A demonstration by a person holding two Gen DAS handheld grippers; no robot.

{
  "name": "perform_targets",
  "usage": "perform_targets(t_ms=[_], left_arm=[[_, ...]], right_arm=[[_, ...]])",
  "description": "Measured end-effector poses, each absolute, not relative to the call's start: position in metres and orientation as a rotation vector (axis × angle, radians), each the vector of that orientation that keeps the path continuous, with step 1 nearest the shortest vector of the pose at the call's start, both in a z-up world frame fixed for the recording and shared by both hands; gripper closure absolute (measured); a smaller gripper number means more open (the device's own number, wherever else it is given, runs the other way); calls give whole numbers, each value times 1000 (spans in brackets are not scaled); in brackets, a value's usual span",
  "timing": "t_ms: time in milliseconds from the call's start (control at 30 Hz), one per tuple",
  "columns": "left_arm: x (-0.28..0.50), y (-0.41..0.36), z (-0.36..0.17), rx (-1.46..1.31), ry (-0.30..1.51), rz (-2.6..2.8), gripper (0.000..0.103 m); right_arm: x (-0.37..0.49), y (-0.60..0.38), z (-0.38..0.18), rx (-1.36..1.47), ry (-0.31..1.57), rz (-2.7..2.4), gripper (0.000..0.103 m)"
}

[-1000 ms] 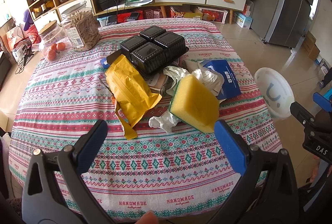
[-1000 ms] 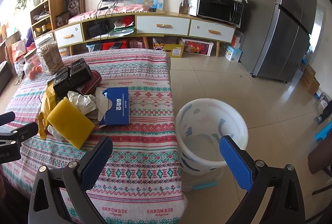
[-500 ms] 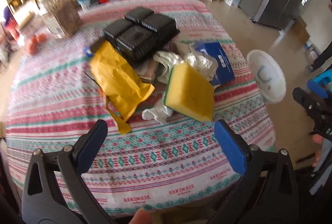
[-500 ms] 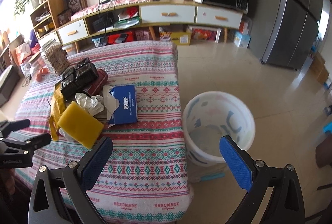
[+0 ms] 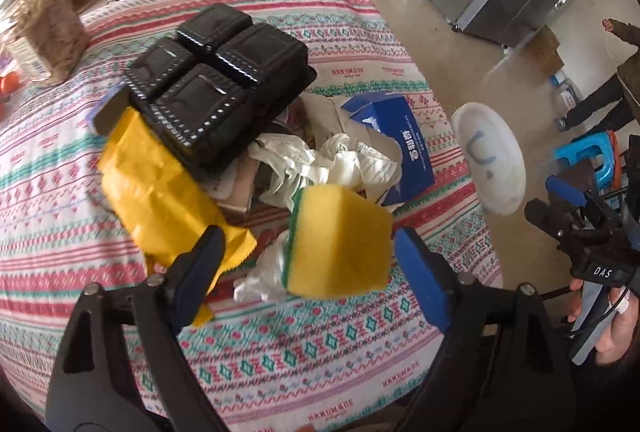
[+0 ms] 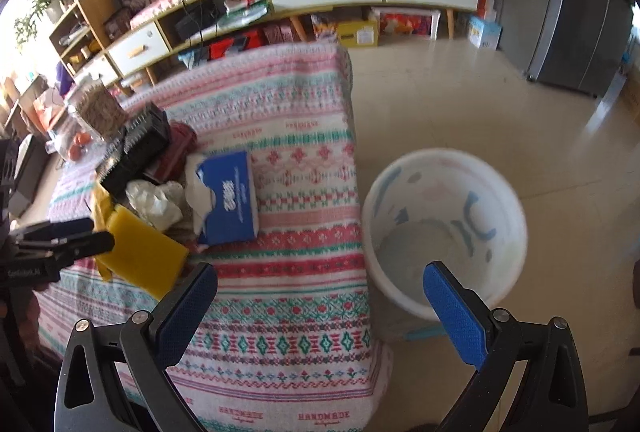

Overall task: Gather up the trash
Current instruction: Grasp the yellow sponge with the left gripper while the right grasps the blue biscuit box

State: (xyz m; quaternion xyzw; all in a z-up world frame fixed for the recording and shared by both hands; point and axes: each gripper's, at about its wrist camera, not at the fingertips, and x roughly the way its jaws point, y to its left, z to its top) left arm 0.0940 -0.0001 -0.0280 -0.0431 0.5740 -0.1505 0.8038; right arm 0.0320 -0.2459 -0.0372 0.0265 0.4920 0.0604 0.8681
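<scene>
My left tongs [image 5: 308, 260] were closing around the yellow sponge [image 5: 340, 236], not yet pinching; my right tongs [image 6: 320, 308] stayed spread. Right of the sponge, beside the table [image 6: 280, 312], the white bucket [image 6: 444, 232] looked empty, its inside visible only from my right wrist.

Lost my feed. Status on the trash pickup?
Left gripper closing around yellow sponge, not gripping yet. Right gripper open, empty, beside white bin. Nothing blocking.
</scene>
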Motion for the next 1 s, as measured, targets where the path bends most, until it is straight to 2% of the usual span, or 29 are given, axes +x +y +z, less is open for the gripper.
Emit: perform_targets(t_ms=[67, 133, 267, 333, 500, 833, 900, 1000], left_arm=[[99, -1, -35, -81, 1256, -321, 20], [101, -2, -41, -99, 1289, -344, 29], [99, -2, -48, -157, 1338, -402, 39], [96, 1, -52, -195, 1360, -430, 56], [87, 8, -42, -228, 1339, -463, 70], [66, 35, -4, -280, 1207, -453, 71], [67, 36, -6, -281, 1200, -440, 71], [69, 36, -8, -275, 1193, -422, 71]], right_arm=[[37, -248, -40, 55, 1038, 124, 0], [42, -252, -42, 57, 1042, 118, 0], [53, -254, -47, 57, 1065, 112, 0], [58, -250, -49, 69, 1086, 130, 0], [70, -229, -56, 56, 1118, 182, 0], [98, -187, -80, 31, 1194, 285, 0], [101, -177, -85, 8, 1209, 303, 4], [105, -163, -95, -29, 1232, 320, 14]])
